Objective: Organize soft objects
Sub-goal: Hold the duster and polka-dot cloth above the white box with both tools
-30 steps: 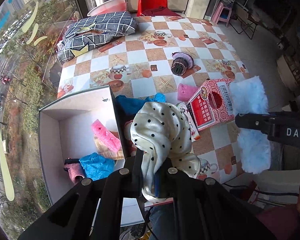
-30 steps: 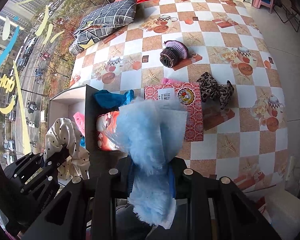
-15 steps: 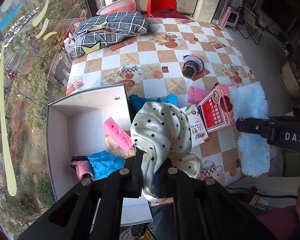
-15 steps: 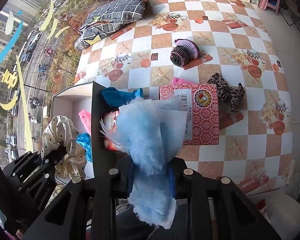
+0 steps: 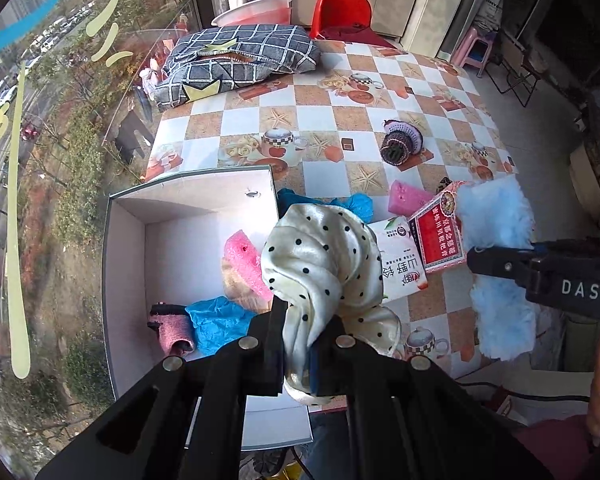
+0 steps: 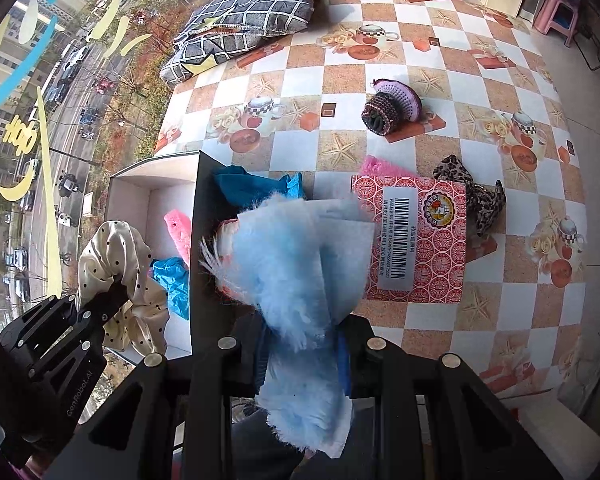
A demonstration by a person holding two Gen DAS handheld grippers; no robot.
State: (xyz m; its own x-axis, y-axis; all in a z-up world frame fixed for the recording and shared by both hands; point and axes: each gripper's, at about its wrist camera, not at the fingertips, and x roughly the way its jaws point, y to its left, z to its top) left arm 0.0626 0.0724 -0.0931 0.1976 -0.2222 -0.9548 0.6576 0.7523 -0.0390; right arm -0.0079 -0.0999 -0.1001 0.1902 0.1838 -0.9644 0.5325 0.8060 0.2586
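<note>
Both hands have drifted toward the white box (image 5: 128,264) since a second ago. Left tongs (image 5: 298,344) clamp the dotted scrunchie (image 5: 324,256) above its near corner; right tongs (image 6: 302,344) pinch the blue fluffy cloth (image 6: 296,248). Dropped early, either could land on the desk (image 5: 380,120). Only the right view shows the leopard scrunchie (image 6: 472,192).

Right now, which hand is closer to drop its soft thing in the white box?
Probably the left gripper: its spotty scrunchie hangs at the box edge, while the right gripper holds blue fluff above the table.
</note>
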